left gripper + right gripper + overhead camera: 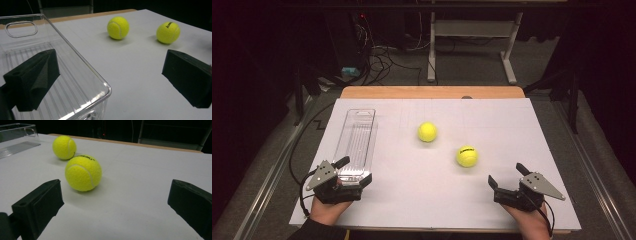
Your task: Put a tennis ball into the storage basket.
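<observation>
A clear plastic tray (360,113) lies lengthwise at the left of the white sheet, with nothing in it. Two yellow tennis balls rest mid-table: one farther back (427,132), one nearer and to the right (467,156). My left gripper (354,171) stands open at the tray's near end. In the left gripper view, its (107,80) one jaw is over the tray (75,55) and the other outside over the sheet. My right gripper (507,175) is open near the front right, holding nothing. The nearer ball (83,173) lies just ahead of it (115,207), with the other ball (64,147) behind.
The white sheet (512,130) covers a wooden table whose far edge (432,92) shows. Dark floor, cables (382,60) and a desk frame (512,55) lie beyond. The tray's far end (15,130) shows in the right gripper view.
</observation>
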Demonstrator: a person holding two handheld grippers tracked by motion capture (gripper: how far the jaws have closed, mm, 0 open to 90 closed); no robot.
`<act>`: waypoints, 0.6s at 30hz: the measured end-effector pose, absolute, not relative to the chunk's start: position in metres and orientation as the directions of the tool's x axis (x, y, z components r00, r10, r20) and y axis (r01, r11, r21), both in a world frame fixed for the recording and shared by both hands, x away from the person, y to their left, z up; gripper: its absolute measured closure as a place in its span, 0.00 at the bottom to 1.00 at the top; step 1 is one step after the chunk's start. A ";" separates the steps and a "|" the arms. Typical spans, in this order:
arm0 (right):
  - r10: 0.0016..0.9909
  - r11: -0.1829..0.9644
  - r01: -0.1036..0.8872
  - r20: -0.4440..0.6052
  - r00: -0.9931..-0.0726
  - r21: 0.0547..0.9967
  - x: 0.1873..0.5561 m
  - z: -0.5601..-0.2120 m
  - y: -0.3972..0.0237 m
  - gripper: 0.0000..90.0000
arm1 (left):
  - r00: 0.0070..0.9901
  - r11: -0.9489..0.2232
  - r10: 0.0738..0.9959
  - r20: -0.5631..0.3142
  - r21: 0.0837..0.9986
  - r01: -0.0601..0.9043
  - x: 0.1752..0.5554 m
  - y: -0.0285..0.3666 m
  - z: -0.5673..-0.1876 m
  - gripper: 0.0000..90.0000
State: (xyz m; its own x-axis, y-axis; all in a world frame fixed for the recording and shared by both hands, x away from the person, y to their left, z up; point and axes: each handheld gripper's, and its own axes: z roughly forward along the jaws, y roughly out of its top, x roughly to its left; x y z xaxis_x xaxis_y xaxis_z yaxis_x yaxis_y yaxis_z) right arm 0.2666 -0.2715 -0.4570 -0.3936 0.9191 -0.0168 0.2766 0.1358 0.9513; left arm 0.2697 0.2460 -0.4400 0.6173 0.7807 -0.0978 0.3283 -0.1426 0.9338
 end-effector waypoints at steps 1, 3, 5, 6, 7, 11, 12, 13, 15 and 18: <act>0.919 0.136 0.277 -0.017 -0.394 0.951 0.267 -0.457 -0.272 0.00 | 0.617 -0.143 0.781 -0.098 0.934 0.328 0.270 0.246 -0.440 0.02; 0.919 0.131 0.273 -0.014 -0.394 0.953 0.266 -0.456 -0.271 0.00 | 0.617 -0.142 0.780 -0.099 0.934 0.329 0.270 0.245 -0.440 0.02; 0.919 0.132 0.271 -0.016 -0.394 0.953 0.265 -0.456 -0.271 0.00 | 0.617 -0.142 0.780 -0.099 0.933 0.329 0.269 0.245 -0.440 0.02; 0.919 0.132 0.270 -0.016 -0.394 0.954 0.265 -0.456 -0.271 0.00 | 0.618 -0.142 0.780 -0.099 0.934 0.329 0.269 0.245 -0.440 0.02; 0.919 0.132 0.270 -0.016 -0.394 0.954 0.265 -0.456 -0.271 0.00 | 0.618 -0.142 0.780 -0.099 0.934 0.329 0.269 0.245 -0.440 0.02; 0.919 0.134 0.272 -0.017 -0.393 0.953 0.266 -0.456 -0.271 0.00 | 0.618 -0.141 0.780 -0.099 0.934 0.328 0.269 0.245 -0.440 0.02; 0.919 0.134 0.271 -0.017 -0.394 0.953 0.266 -0.457 -0.271 0.00 | 0.622 -0.144 0.777 -0.098 0.934 0.328 0.270 0.244 -0.440 0.02; 0.919 0.134 0.271 -0.017 -0.394 0.953 0.266 -0.457 -0.271 0.00 | 0.622 -0.144 0.777 -0.098 0.934 0.328 0.270 0.244 -0.440 0.02; 0.919 0.132 0.273 -0.014 -0.394 0.953 0.266 -0.457 -0.271 0.00 | 0.627 -0.150 0.773 -0.094 0.934 0.324 0.269 0.242 -0.438 0.02; 0.920 0.132 0.271 -0.016 -0.392 0.953 0.266 -0.457 -0.271 0.00 | 0.641 -0.155 0.762 -0.093 0.934 0.321 0.270 0.234 -0.434 0.02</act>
